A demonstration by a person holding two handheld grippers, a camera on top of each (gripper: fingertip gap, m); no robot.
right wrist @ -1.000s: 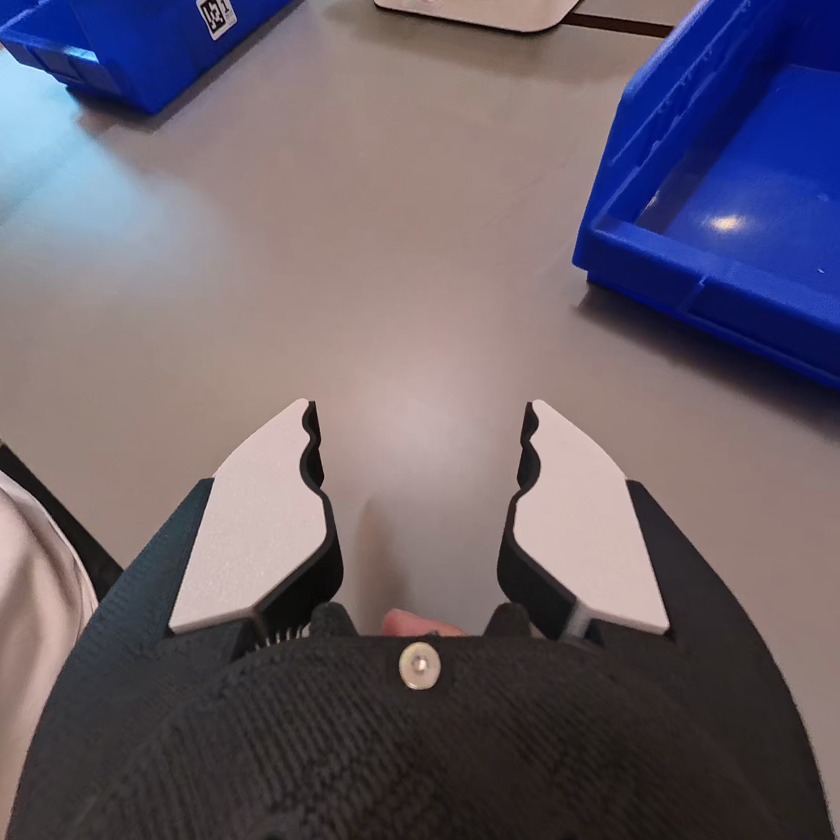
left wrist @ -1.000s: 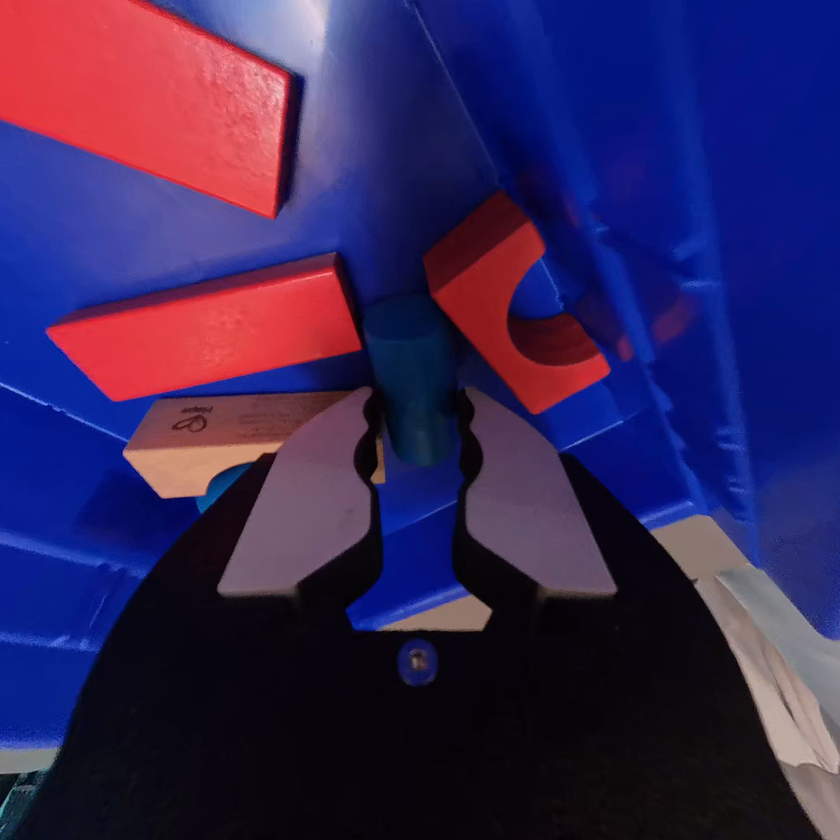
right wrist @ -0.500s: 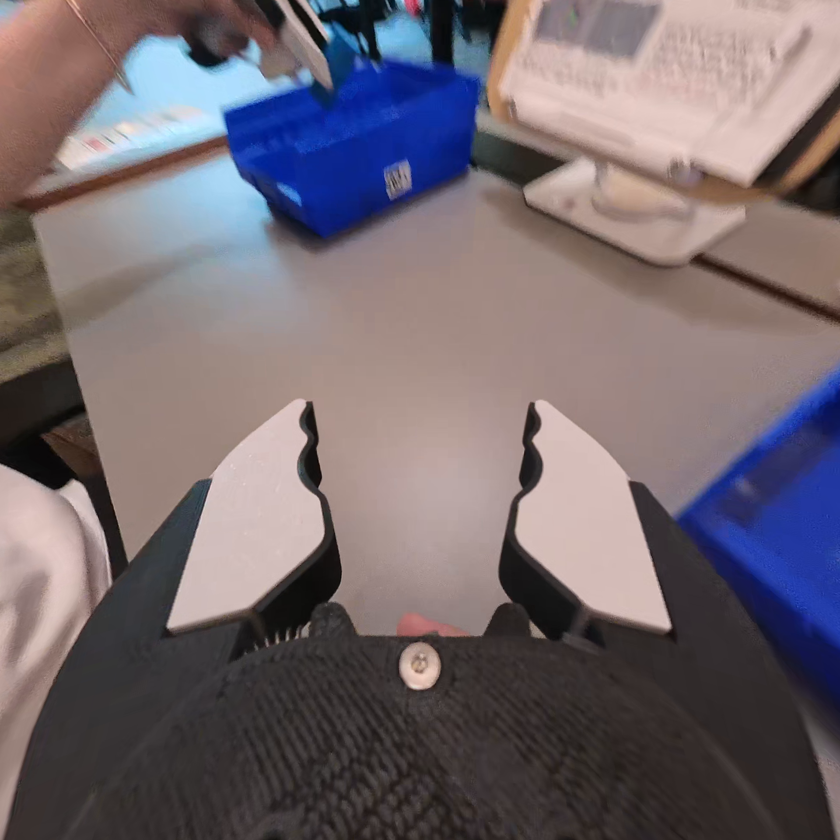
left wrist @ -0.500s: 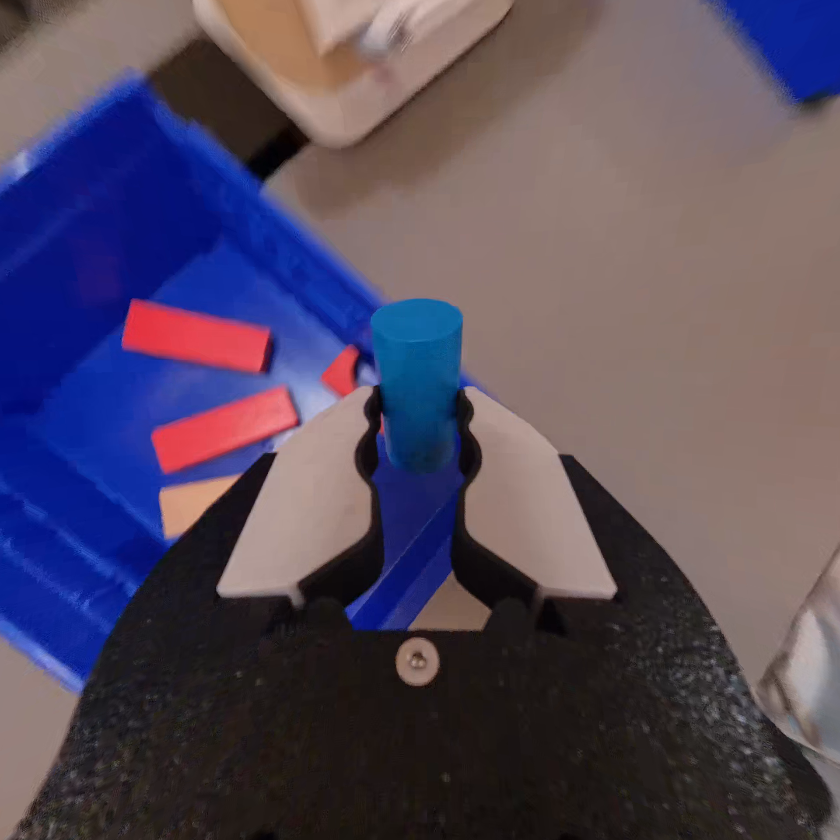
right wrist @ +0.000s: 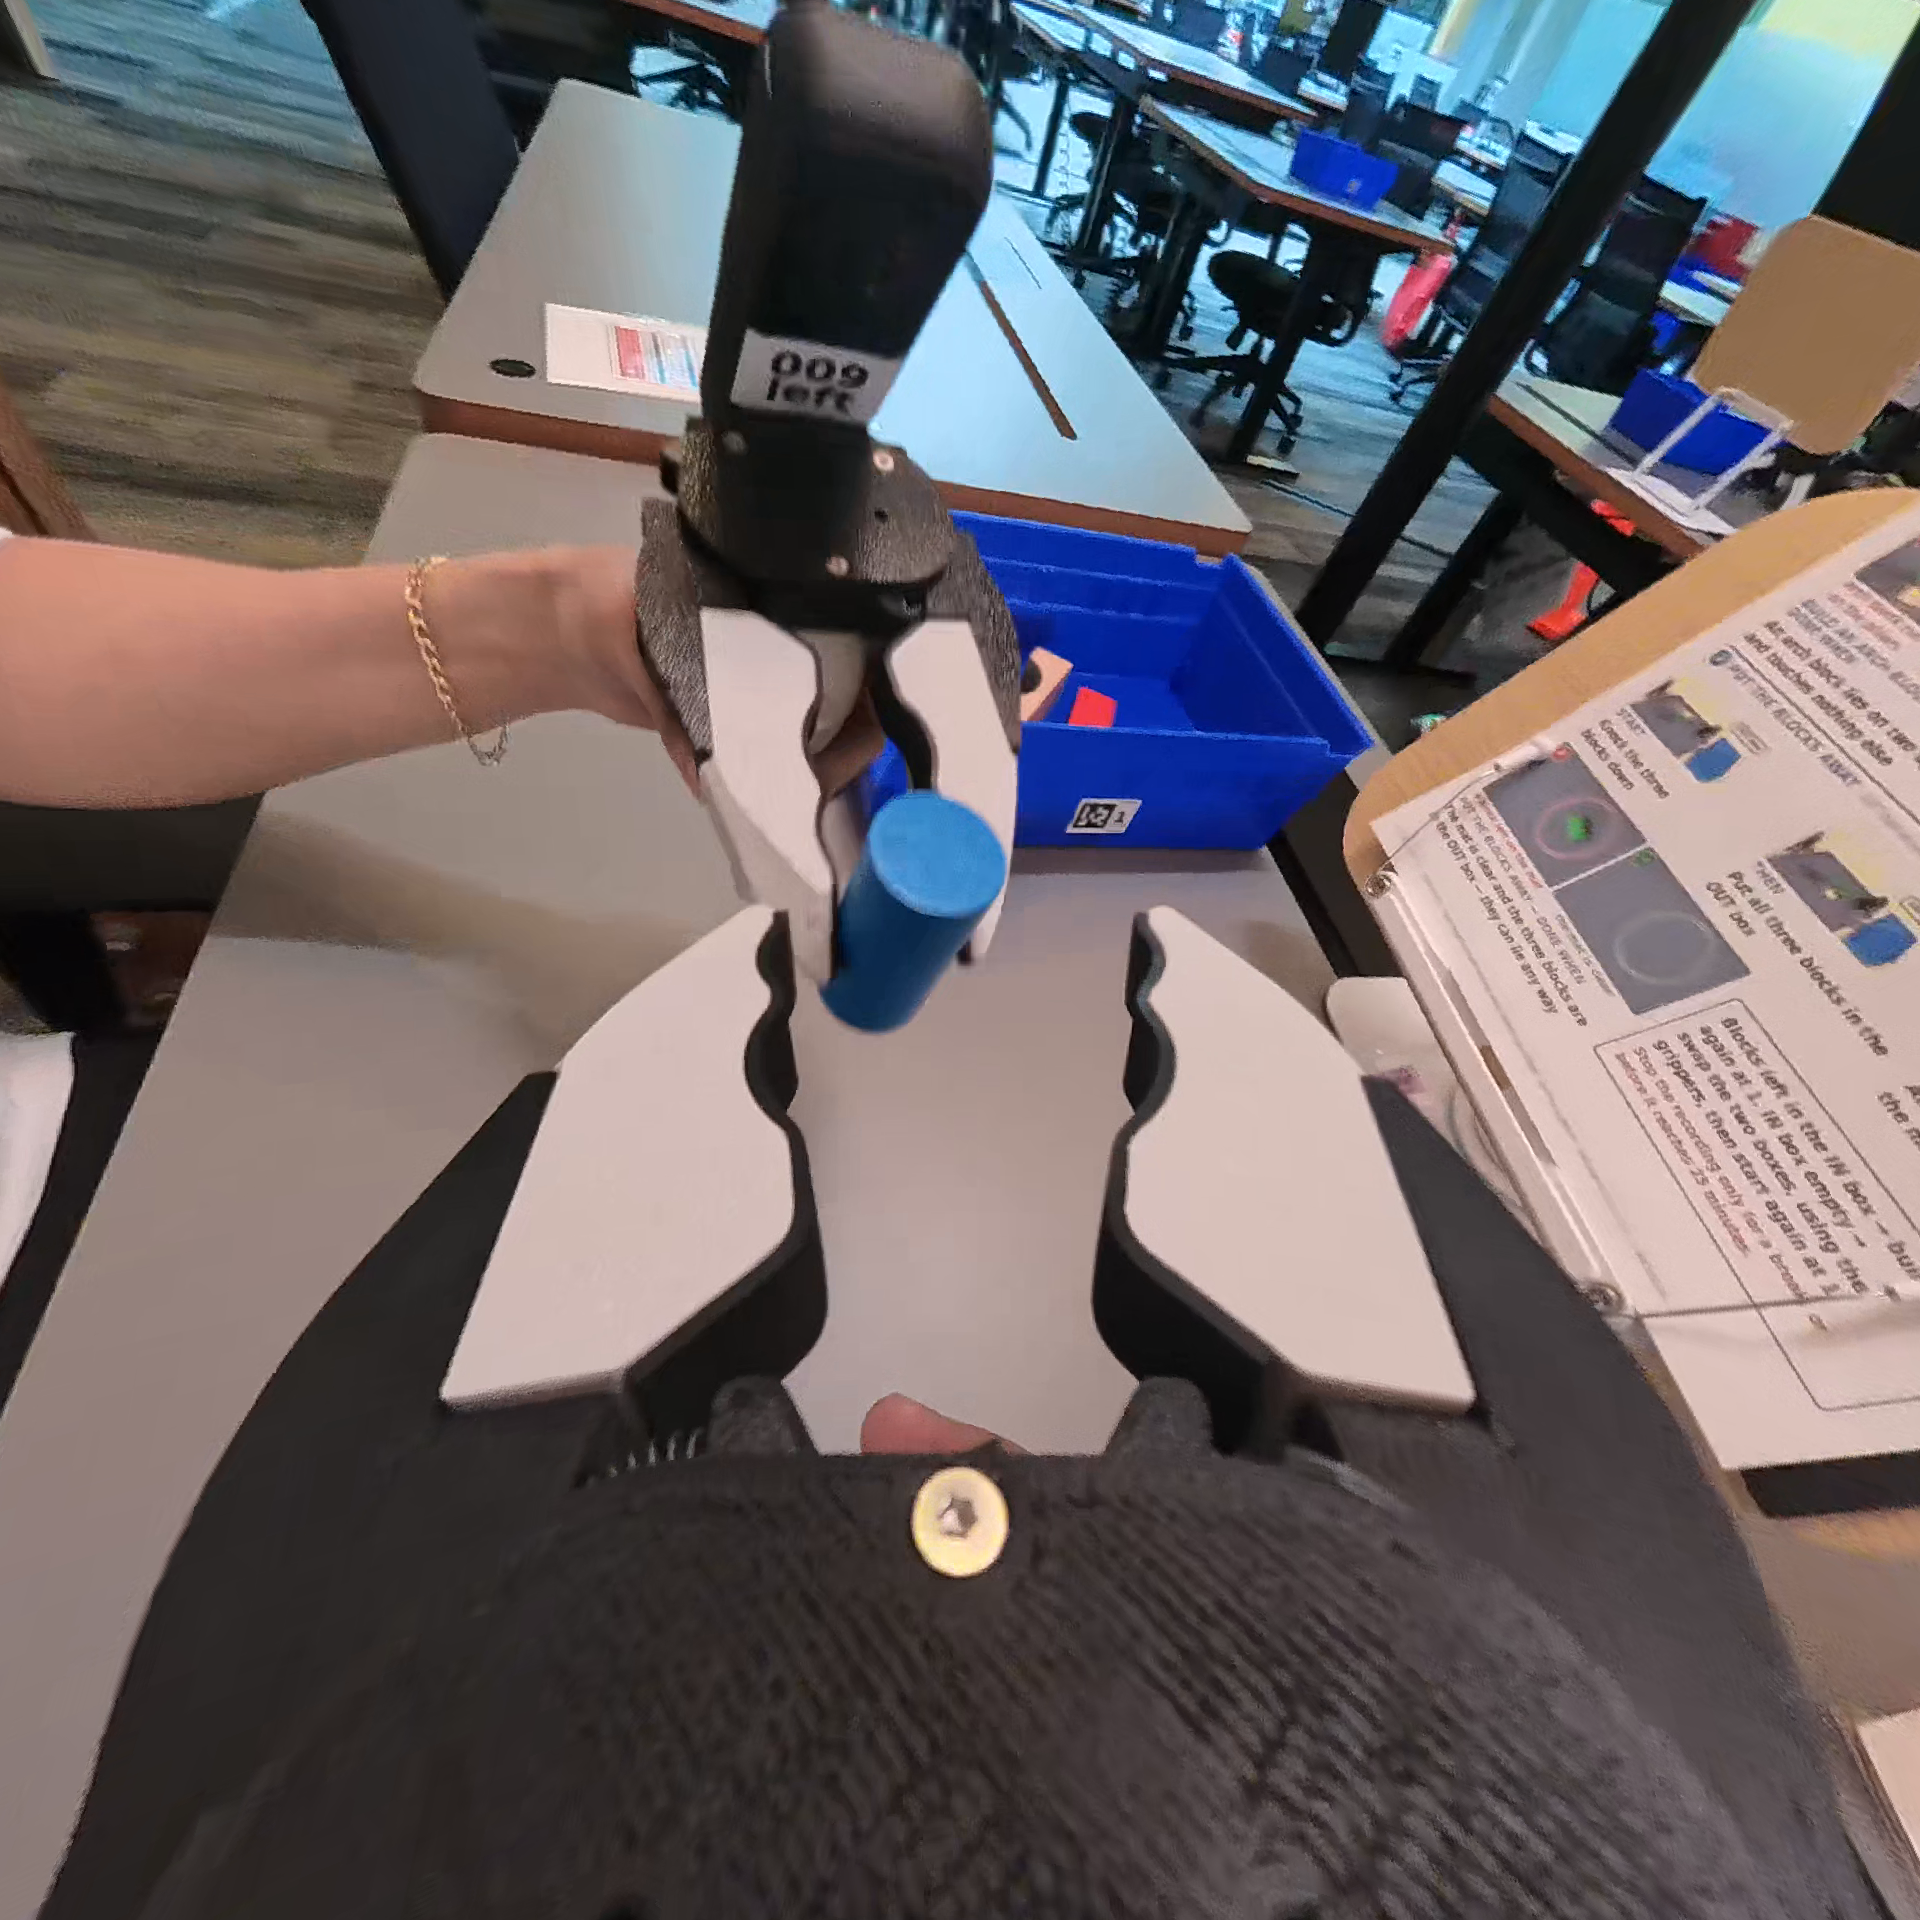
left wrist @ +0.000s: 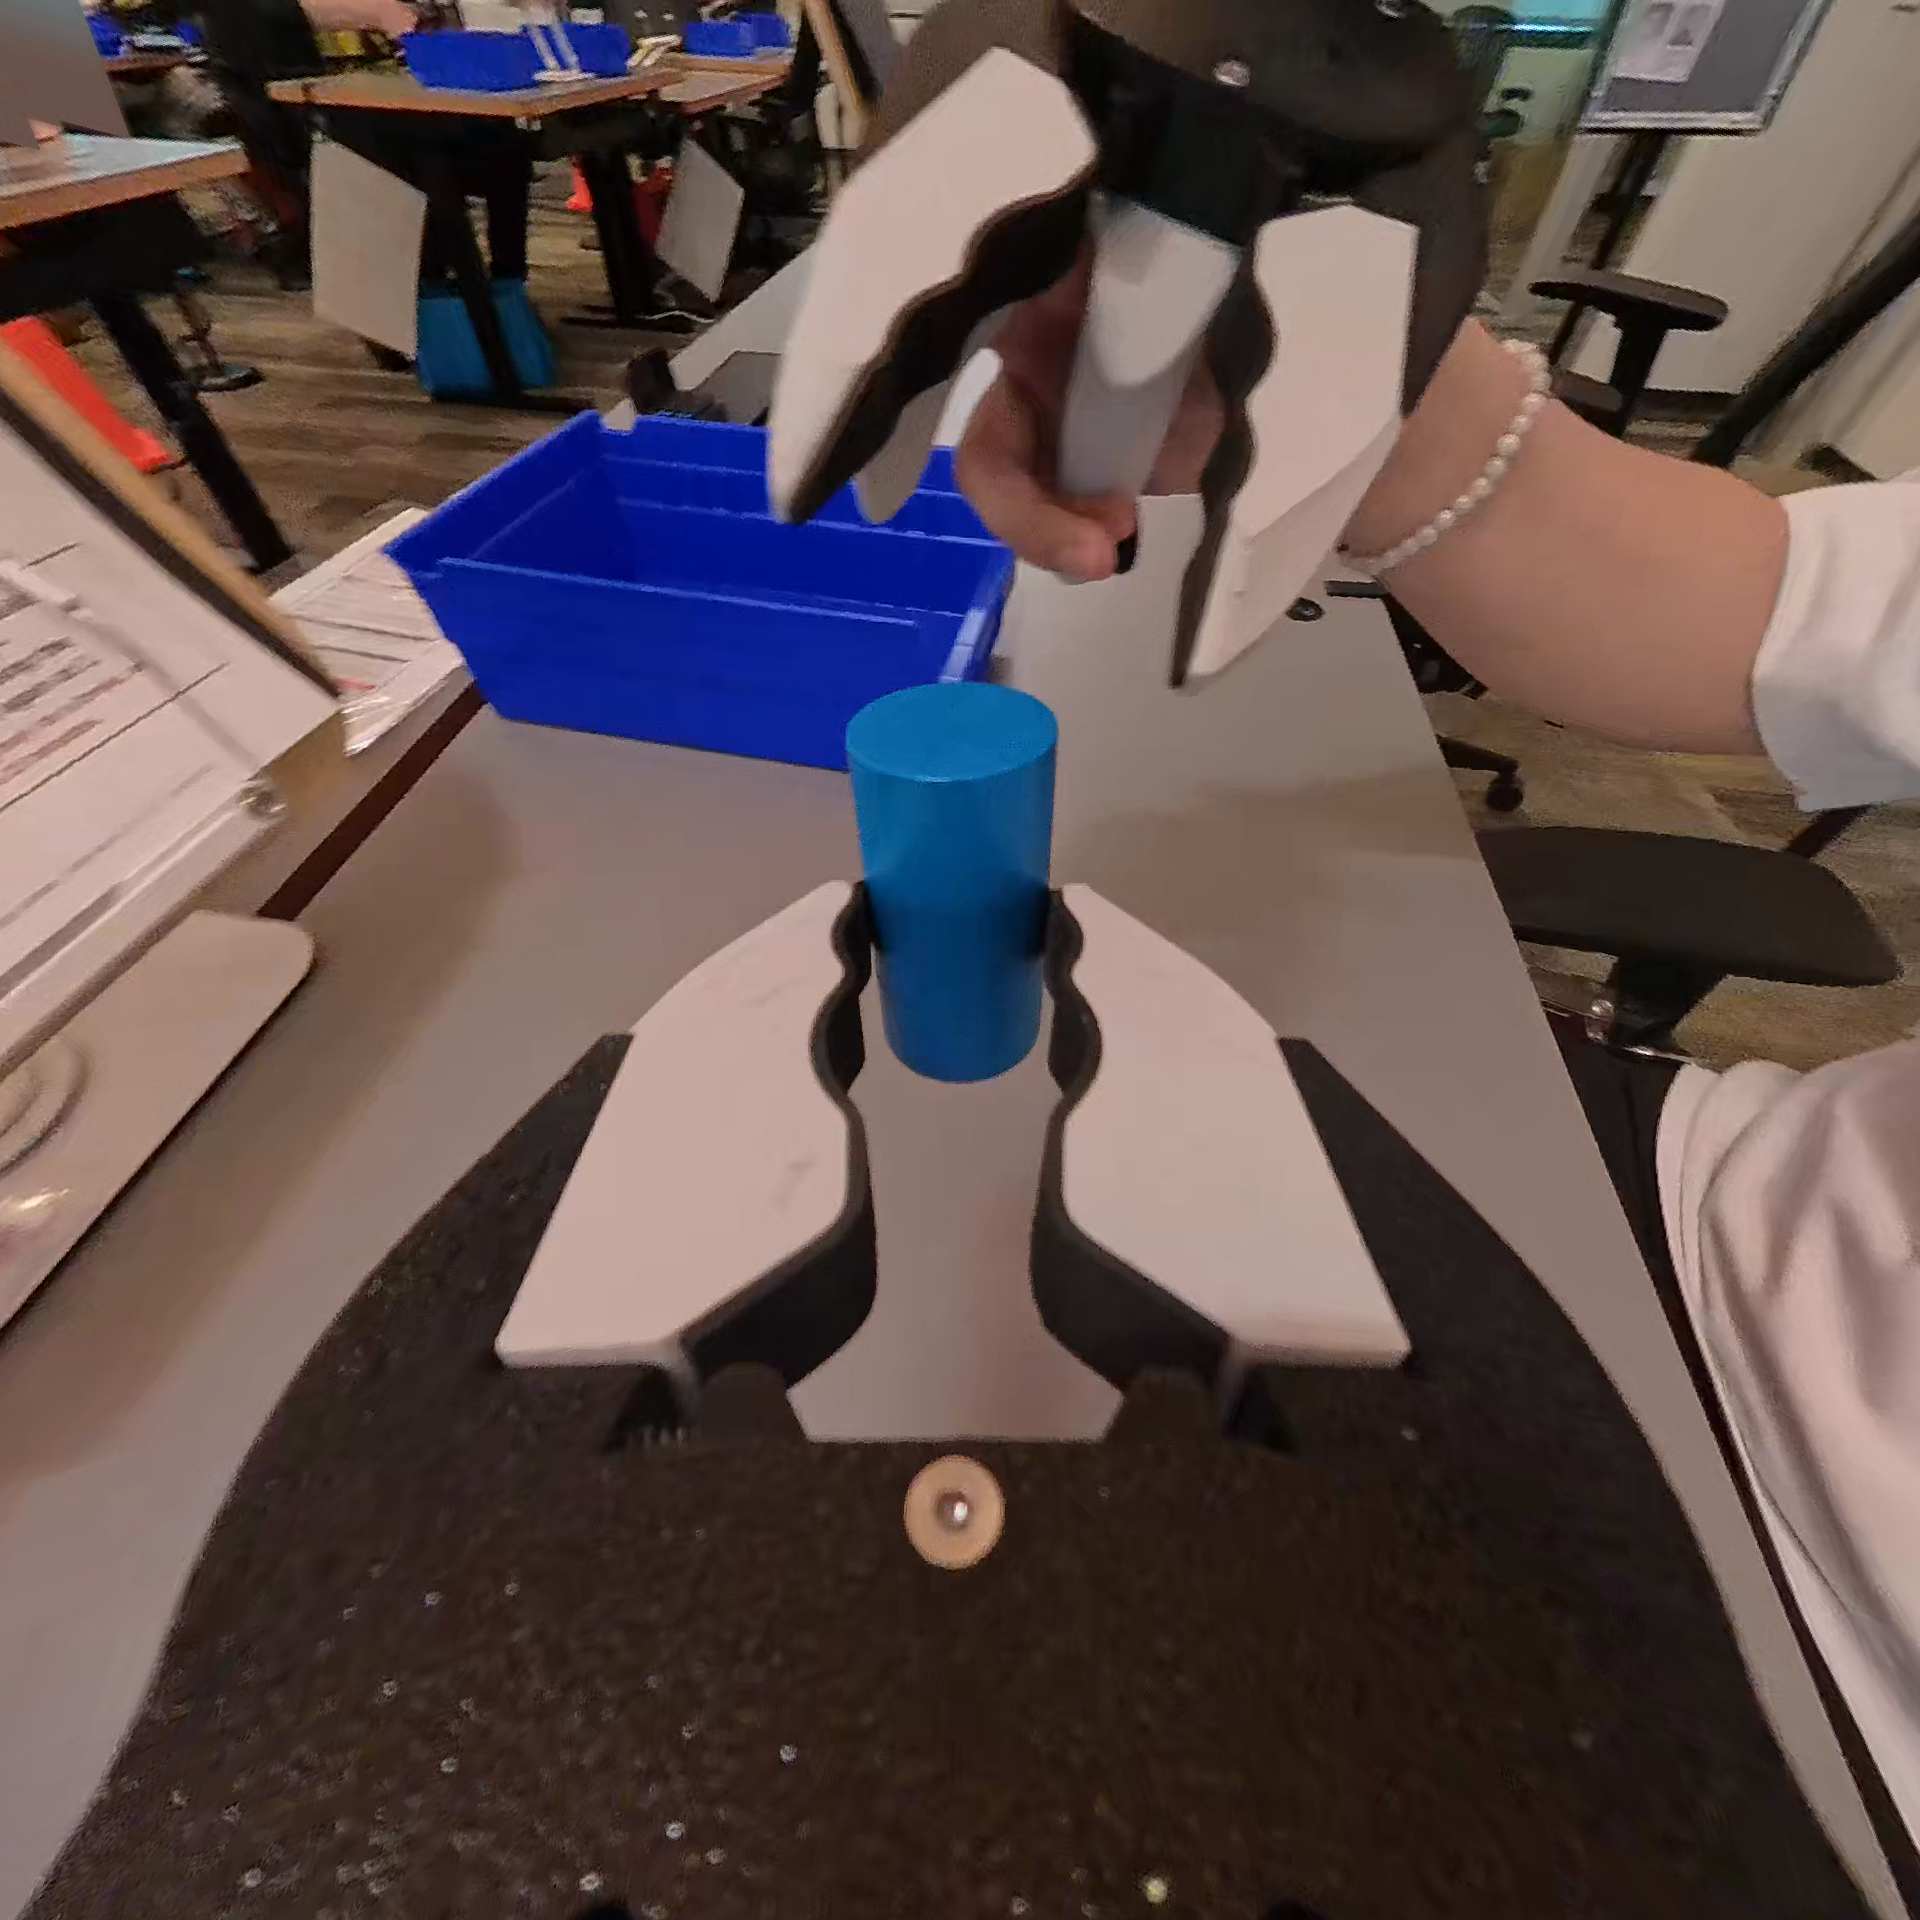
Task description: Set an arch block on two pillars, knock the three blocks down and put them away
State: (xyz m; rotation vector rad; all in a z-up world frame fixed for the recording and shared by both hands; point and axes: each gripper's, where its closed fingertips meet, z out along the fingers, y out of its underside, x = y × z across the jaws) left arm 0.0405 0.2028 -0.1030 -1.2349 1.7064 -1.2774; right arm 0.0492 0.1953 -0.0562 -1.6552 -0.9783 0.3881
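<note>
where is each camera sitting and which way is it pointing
Left wrist view: sits on the left gripper, looking along its fingers across the grey table at the blue cylinder it clamps, the open right gripper and an empty blue bin; a wrist and white sleeve show.
Right wrist view: sits on the open right gripper, facing the left gripper and another blue bin; a forearm shows.
Shared: cylinder, both grippers, table.

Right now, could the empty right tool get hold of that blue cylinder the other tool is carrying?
Probably yes. The right tool is open and faces the blue cylinder, whose free end sticks out of the left tool toward it. Nothing stands between them; only the left tool's fingers crowd the far end.
</note>
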